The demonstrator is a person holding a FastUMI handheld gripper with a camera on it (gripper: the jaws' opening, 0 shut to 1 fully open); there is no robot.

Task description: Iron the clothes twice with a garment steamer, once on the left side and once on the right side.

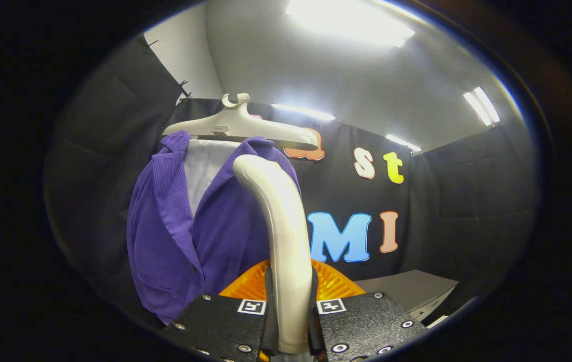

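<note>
While clamped in claw (291, 322), steamer (278, 221) seemingly near jacket (175, 236).

The hand-held gripper (291, 322) points forward and upward, both fingers (269, 322) pressed against the steamer handle (286, 241) clamped between them.

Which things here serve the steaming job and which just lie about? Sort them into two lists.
For the job:
- garment steamer, its handle clamped between the fingers of the gripper
- purple jacket, beyond the steamer
- hanger carrying the jacket

Lying about:
- orange ribbed part just behind the steamer's handle
- grey surface further beyond the fingers
</note>
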